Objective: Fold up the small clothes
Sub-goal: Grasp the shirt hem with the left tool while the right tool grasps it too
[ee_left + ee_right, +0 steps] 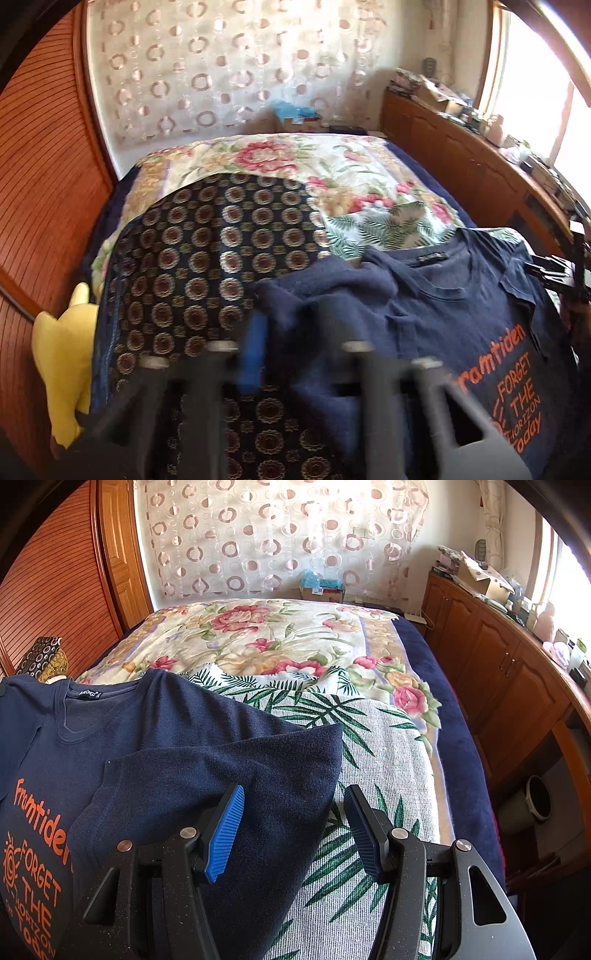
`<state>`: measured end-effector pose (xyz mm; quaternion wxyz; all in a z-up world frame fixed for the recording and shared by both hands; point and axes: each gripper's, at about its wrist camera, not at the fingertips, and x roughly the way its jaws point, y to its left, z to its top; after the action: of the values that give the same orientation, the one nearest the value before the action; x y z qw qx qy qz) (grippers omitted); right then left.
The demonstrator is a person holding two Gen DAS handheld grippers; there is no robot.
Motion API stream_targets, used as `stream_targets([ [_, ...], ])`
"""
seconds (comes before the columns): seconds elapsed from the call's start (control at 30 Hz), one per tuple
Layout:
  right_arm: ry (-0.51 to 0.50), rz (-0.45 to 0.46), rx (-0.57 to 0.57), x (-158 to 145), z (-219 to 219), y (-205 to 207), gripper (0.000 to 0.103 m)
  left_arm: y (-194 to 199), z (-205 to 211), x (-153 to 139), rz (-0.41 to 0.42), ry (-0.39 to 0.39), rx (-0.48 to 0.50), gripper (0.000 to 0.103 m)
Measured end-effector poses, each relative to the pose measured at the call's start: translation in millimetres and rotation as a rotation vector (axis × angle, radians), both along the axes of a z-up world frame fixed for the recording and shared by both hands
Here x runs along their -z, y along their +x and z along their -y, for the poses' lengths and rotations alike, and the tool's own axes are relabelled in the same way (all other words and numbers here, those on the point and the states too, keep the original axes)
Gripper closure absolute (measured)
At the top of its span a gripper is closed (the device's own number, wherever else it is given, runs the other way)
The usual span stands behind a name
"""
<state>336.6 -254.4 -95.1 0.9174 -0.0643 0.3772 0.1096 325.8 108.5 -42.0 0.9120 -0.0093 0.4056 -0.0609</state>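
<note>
A navy T-shirt [155, 738] with orange print lies face up on the bed; its right sleeve is folded in over the chest. My right gripper [293, 830] is open and empty, its blue pads [227, 834] astride the sleeve's outer edge, just above the cloth. In the left wrist view the same shirt [461, 325] lies right of centre with its left sleeve bunched. My left gripper [291, 354] is motion-blurred over that bunched sleeve; only one blue pad [253, 354] shows clearly, and whether it holds the cloth is unclear.
The shirt lies on a leaf-print towel [373, 746] over a floral bedspread [266, 638]. A dark medallion-pattern cloth [207, 251] covers the bed's left side, next to a yellow plush toy [62, 362]. Wooden cabinets [509, 679] with clutter run along the right; a wardrobe [51, 590] stands at left.
</note>
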Motion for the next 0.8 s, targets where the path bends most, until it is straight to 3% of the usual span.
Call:
stream_targets([
  [0.3,0.0,0.0,-0.009,0.8,1.5,2.7,0.045,-29.5,32.5,-14.7,0.086,0.0,0.094,0.097],
  [0.5,0.0,-0.015,-0.043,-2.9,2.9,12.8,0.052,-52.6,51.0,-17.7,0.115,-0.022,0.134,0.097],
  [0.6,0.019,-0.032,-0.039,-5.3,7.0,24.9,0.059,-64.7,58.3,-20.0,0.132,-0.041,0.144,0.097],
  [0.7,0.035,-0.041,-0.047,-5.7,7.0,29.5,0.082,-72.0,59.1,-25.2,0.15,-0.049,0.141,0.097],
  [0.73,0.037,-0.046,-0.056,-5.5,5.8,29.8,0.094,-74.5,58.2,-27.3,0.157,-0.052,0.137,0.098],
  [0.8,0.035,-0.047,-0.071,-5.6,1.7,27.1,0.096,-80.8,55.5,-35.1,0.181,-0.06,0.126,0.098],
])
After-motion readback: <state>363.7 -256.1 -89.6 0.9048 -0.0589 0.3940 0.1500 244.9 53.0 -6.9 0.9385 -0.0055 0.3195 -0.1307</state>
